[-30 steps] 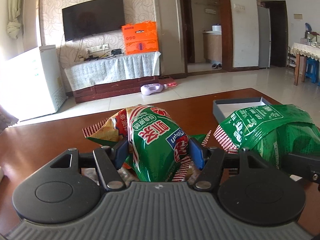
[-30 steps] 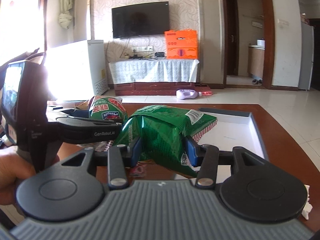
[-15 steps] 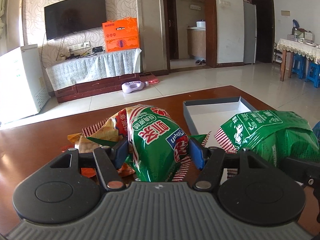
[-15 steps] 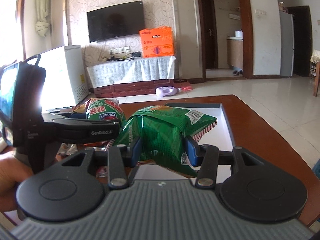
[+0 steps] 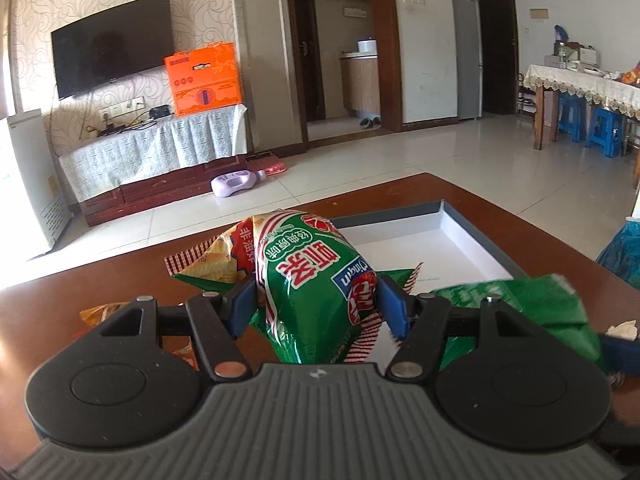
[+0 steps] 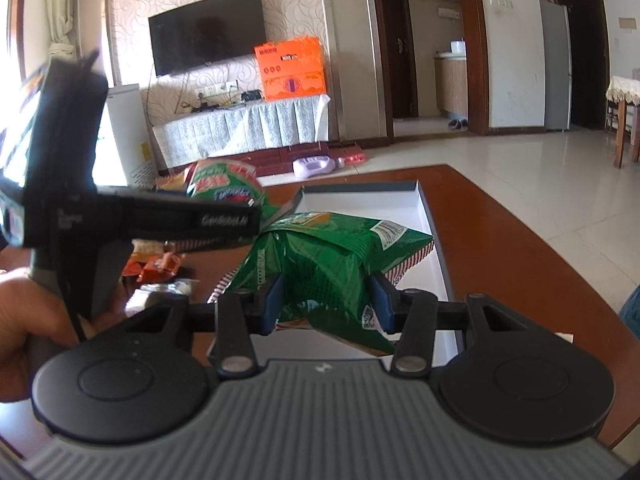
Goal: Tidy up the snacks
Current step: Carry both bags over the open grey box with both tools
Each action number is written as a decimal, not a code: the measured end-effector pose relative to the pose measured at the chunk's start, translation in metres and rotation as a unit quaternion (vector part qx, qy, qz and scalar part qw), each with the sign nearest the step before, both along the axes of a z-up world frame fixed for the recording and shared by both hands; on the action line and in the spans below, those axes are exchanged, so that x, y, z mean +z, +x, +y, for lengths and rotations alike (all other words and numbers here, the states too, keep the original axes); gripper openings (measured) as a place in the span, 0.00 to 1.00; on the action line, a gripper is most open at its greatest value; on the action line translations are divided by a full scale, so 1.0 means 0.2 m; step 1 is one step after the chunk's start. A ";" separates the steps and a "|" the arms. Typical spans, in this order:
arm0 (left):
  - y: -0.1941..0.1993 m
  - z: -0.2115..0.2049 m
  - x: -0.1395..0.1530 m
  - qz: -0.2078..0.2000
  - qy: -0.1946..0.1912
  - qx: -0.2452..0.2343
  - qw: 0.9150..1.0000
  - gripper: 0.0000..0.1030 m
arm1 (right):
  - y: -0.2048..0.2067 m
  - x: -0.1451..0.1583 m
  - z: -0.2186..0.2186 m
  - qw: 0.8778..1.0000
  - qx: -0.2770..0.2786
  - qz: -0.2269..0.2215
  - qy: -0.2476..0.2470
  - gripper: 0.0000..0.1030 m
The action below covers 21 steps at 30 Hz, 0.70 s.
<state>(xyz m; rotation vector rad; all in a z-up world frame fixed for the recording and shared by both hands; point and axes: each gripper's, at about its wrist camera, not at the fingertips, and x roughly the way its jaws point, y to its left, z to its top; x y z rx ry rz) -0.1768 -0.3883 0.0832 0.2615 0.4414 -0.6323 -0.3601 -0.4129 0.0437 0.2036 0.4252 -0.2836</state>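
Two snack bags (image 5: 316, 292), each between claw (image 5: 316, 306) pads (image 5: 240, 304)

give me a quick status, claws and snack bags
Left claw shut on green-and-red snack bag. Right claw shut on green snack bag. Both over the open tray; nothing blocking it.

Left gripper (image 5: 316, 300): matt black plastic arms, ribbed grey body, blue pads, bright metal pivot pins. Between its pads, a glossy crinkled foil snack bag (image 5: 316, 292). Beyond it, a polished reddish wooden table (image 5: 500, 204) and a shallow box (image 5: 472, 224), matt white inside with a grey rim.
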 end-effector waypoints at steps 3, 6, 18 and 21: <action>0.03 -0.08 -0.02 0.005 0.001 -0.015 1.000 0.67 | 0.02 -0.03 -0.02 1.000 0.003 0.015 0.013 0.48; 0.06 -0.16 -0.05 0.013 0.004 -0.031 0.999 0.67 | 0.03 -0.04 -0.02 1.000 0.005 0.026 0.011 0.47; 0.19 -0.49 -0.18 0.027 0.036 -0.070 0.997 0.69 | 0.14 -0.06 -0.06 0.999 0.006 0.049 0.017 0.48; 0.21 -0.50 -0.19 0.029 0.036 -0.066 0.997 0.69 | 0.16 -0.07 -0.07 0.999 0.013 0.052 0.010 0.48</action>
